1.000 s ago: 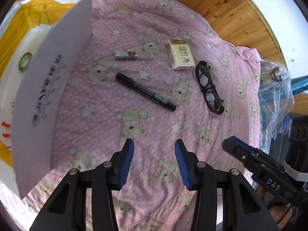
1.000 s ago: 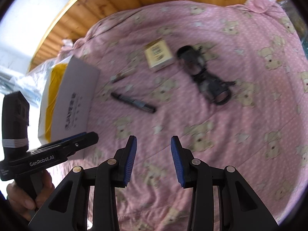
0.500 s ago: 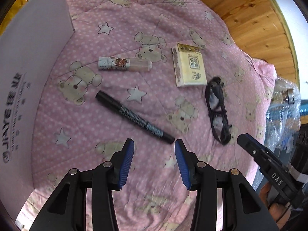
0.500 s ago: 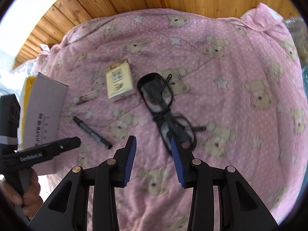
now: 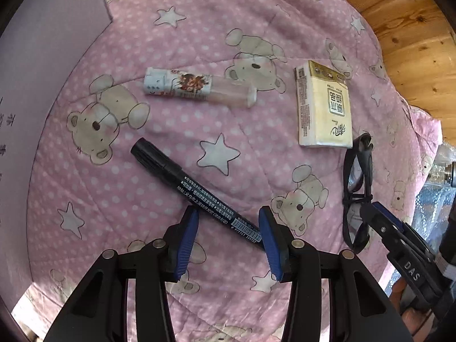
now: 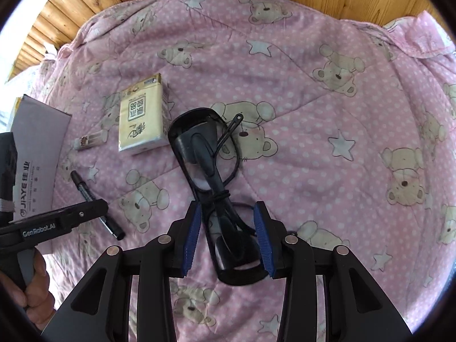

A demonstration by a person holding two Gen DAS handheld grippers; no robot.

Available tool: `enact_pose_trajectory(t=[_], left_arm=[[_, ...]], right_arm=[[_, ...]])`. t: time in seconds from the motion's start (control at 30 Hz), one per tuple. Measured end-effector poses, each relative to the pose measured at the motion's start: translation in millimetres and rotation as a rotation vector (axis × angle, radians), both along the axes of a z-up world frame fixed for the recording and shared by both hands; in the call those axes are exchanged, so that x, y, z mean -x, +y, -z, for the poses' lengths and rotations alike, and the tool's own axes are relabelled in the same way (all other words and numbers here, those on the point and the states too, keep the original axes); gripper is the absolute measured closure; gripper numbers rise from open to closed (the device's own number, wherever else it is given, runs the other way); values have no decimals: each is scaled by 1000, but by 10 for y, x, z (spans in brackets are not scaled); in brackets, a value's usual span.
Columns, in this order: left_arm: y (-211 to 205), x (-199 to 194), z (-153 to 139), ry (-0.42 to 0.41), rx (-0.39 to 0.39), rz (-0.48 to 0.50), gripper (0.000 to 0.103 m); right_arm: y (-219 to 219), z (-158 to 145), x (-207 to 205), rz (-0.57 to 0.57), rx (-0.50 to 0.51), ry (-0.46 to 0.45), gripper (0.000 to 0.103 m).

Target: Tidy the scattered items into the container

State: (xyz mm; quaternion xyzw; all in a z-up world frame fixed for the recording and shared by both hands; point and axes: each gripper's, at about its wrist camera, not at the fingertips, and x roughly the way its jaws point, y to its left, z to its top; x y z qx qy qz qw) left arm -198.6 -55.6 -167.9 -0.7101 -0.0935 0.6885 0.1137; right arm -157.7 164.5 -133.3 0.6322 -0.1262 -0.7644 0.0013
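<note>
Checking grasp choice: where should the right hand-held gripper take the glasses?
Across the bridge of the folded glasses, coming from above. The frame is narrowest there and lies lengthwise between the open right hand-held gripper fingers, so closing pinches it.

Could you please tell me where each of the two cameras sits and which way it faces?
Left wrist: on the left gripper, facing down over the black marker; the right gripper shows.
Right wrist: on the right gripper, facing down over the glasses; the left gripper and a hand show.
Shared: marker, glasses, tissue pack, pink quilt.
</note>
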Motion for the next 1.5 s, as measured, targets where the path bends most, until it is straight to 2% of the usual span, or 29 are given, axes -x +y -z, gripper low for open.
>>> enact_pose_trajectory(t=[0.03, 0.07, 0.1, 0.17, 0.2, 0.33, 0.37, 0.43, 0.53, 0.57, 0.63, 0.67, 0.7, 0.77, 0.87, 1.13, 1.5], left_arm=[[1, -6, -12, 15, -3, 8, 61], [0, -20, -37, 33, -4, 27, 74], [-2, -40, -73, 55, -4, 55, 78], [-7, -80, -145, 99, -4, 112, 91], [-27, -96, -165, 106, -5, 126, 91], [-239, -113, -108, 56, -28, 70, 88], [-273, -113, -94, 51, -30, 57, 81], [-317, -102, -91, 39, -60, 10, 65], [-321, -75, -112, 21, -120, -52, 60], [-283, -60, -121, 21, -129, -59, 54], [-205, -34, -115, 25, -130, -65, 48], [-165, -24, -84, 32, -108, -57, 48], [-126, -14, -53, 39, -87, -49, 49], [-47, 6, 9, 52, -44, -34, 80], [-28, -34, -17, 70, -46, -11, 88], [-279, -147, -232, 88, -58, 2, 89], [-325, -272, -698, 155, -93, 67, 89]], right_arm=[[0, 17, 3, -3, 5, -2, 64], [-4, 29, 3, -7, 12, -3, 71], [-7, 40, 3, -11, 18, -5, 80], [-25, 19, -12, -15, 34, -6, 85], [-30, 2, -25, -10, 49, -6, 85], [-59, -29, -54, 8, 76, -7, 83], [-68, -29, -55, 10, 71, -6, 83], [-66, -8, -40, 25, 80, -10, 69], [-83, 28, -25, 33, 68, -12, 66], [-90, 40, -19, 35, 67, -12, 66], [-99, 79, -26, 31, 56, -16, 68], [-99, 98, -30, 30, 55, -18, 70], [-103, 108, -29, 27, 61, -18, 78], [-118, 94, -36, 19, 68, -16, 83], [-135, 51, -64, 11, 91, -11, 85], [-151, -66, -173, 49, 152, 22, 85], [-377, -363, -232, 49, 172, 56, 86]])
